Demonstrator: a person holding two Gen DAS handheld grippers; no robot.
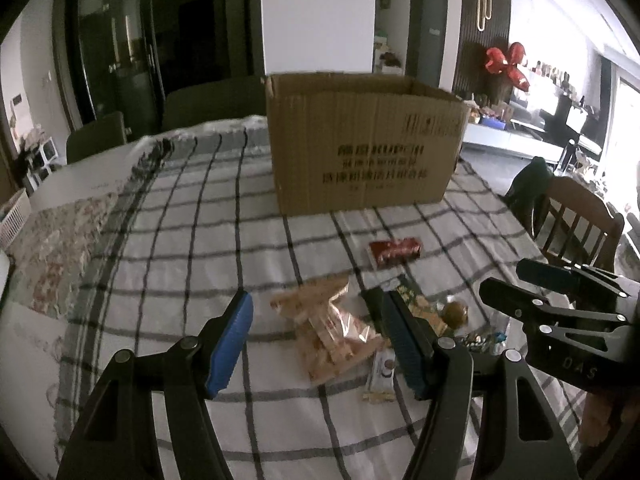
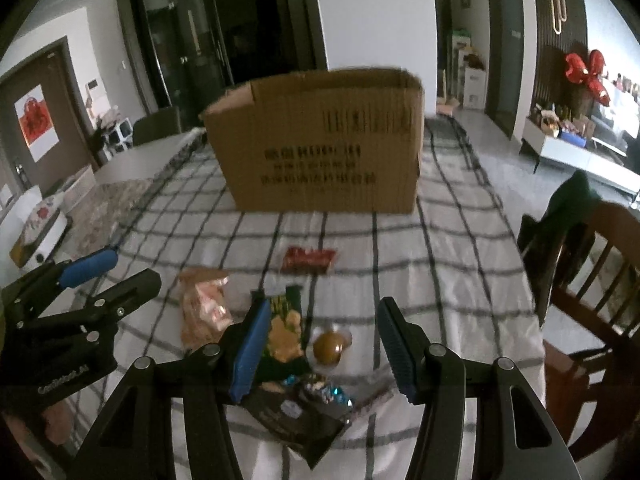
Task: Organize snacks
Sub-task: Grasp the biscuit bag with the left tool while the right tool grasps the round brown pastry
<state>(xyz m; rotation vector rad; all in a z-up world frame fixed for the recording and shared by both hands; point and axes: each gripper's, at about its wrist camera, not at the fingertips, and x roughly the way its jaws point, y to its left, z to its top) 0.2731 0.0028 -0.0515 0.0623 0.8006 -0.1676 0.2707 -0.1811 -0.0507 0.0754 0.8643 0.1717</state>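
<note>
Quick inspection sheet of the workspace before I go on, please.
Surface: table under a checked cloth.
Job's things: open cardboard box at the back; red packet, clear biscuit bag, green packet, round brown snack, dark packets in front.
Clutter: floral mat.
Grippers: left gripper and right gripper open, empty, above the snacks.
Cables: nothing seen.
Surroundings: wooden chair, red balloon.

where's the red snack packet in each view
Left wrist view: the red snack packet lies right of centre on the checked cloth, in front of the cardboard box's right half.
Right wrist view: the packet lies near centre, in front of the box.
Shared landmark: the cardboard box behind it.
</note>
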